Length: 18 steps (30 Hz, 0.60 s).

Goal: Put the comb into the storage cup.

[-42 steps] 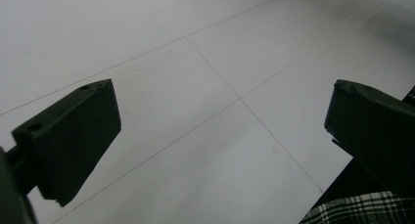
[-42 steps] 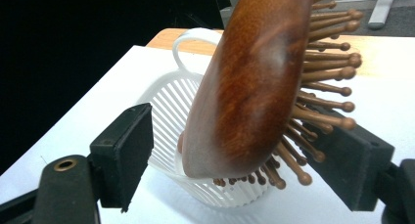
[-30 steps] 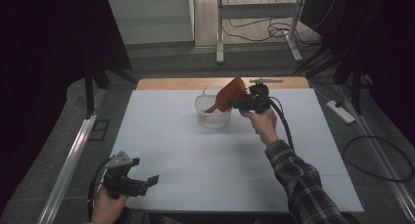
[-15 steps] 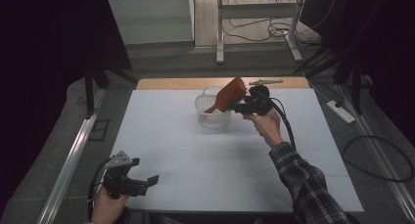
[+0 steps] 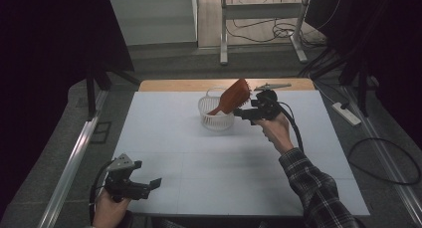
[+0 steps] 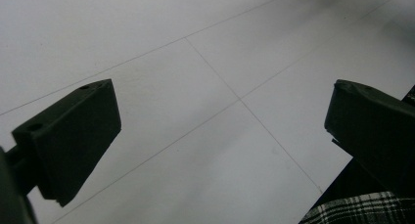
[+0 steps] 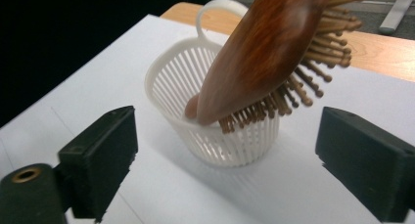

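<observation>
Two grippers were in hand at a white table [image 5: 189,188]. Right gripper [image 5: 238,111] hung just beside a small white slatted basket [image 5: 215,119] toward the far edge, held up by the person's right hand [image 5: 274,130], plaid sleeve [image 5: 318,190] behind it. Its jaws had just been opening and stood wide apart, with nothing pressed between the pads.

A brown wooden hairbrush [image 5: 233,97] sat in the basket handle-down, its head leaning up and out over the rim toward the right gripper. In the right gripper view, the hairbrush [image 7: 264,53] showed its smooth back to the left and its bristles to the right, lower bristles resting on the rim of the basket [image 7: 171,82]. Both jaws flanked the basket, clear of brush and basket alike.

Left gripper [image 5: 149,186] lay low at the near left corner of the table, well apart from the basket. In the left gripper view its jaws were spread wide over bare tabletop [image 6: 205,87], holding nothing.
</observation>
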{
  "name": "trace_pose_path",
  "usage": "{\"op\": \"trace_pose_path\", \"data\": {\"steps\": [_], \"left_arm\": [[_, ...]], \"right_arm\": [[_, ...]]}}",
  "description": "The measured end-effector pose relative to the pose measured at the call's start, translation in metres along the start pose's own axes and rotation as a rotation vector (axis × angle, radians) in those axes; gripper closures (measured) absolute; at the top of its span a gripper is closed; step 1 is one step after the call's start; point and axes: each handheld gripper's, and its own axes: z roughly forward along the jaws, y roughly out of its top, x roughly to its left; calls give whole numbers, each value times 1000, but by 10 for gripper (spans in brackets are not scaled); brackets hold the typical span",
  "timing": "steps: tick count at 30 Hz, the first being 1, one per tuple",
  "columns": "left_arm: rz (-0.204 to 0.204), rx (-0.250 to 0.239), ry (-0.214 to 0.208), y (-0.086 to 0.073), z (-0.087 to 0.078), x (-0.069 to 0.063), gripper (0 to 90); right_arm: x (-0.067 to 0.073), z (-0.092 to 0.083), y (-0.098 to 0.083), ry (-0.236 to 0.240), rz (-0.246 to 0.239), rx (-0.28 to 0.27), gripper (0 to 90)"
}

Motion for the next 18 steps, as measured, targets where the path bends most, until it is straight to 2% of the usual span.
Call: {"op": "trace_pose_path", "data": {"steps": [9,18], "left_arm": [[-1,0,1,0,0,0,0],[-3,-2,-1,0,0,0,1]], "right_arm": [[3,-6,-7,-9,-53,21,34],[4,-13,-14,2,-57,2,34]]}}
